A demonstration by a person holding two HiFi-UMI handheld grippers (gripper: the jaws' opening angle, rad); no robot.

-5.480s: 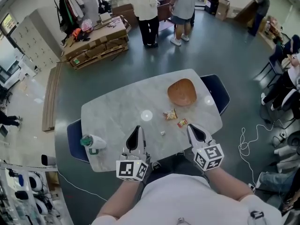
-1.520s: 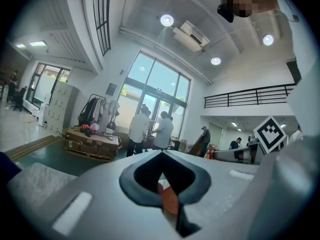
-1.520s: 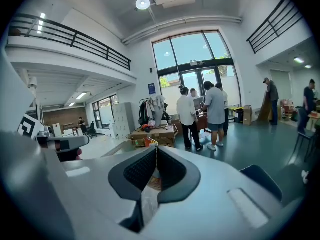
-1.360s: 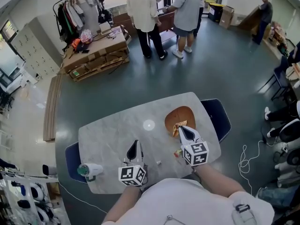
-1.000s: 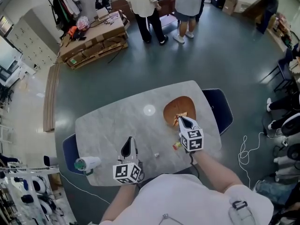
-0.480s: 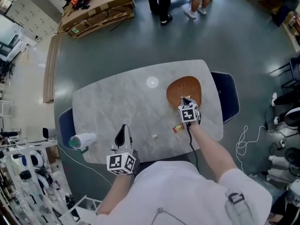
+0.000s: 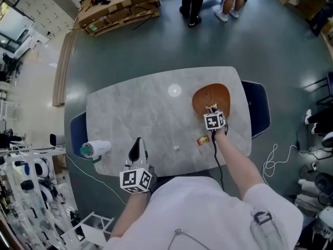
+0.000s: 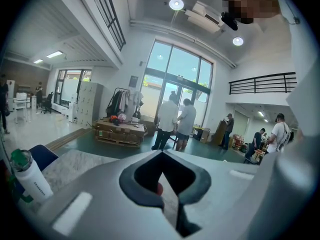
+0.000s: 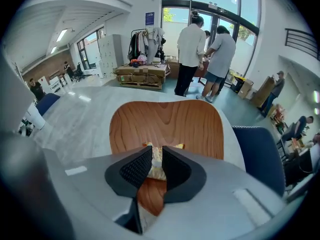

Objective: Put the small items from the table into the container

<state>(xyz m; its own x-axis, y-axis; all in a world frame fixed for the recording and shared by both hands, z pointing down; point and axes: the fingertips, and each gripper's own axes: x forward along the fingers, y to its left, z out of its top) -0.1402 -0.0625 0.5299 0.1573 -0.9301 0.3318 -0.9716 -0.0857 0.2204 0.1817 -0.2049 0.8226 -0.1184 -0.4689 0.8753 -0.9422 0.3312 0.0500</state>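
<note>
Your right gripper [image 9: 156, 149] points steeply down into the wooden bowl [image 9: 165, 121], which sits by the table's [image 7: 135, 108] right edge toward the far right corner. Its jaws are opening, with the yellow snack packet [image 9: 155, 170] between the pads and low over the bowl's near side. That packet looks light, soft and crinkly, so it should drop flat without bouncing, though a slick wrapper may cling to a pad, so lift straight up. Your left gripper [image 7: 138, 141] hovers over the near edge, jaws pressed together with nothing in them. Two items remain outside the bowl. A red-and-yellow packet [image 7: 202, 139] lies close to the near edge, just in front of the bowl. A tiny white piece [image 7: 177, 148] lies near the middle of the near edge. The red-and-yellow packet probably handles like the first one, thin and slippery, so pinch it across a crimped end rather than the puffy middle. The white piece is too small to identify, so expect it to skid and close the pad tips low against the tabletop. A white bottle [image 7: 96, 149] lies at the left edge.
</note>
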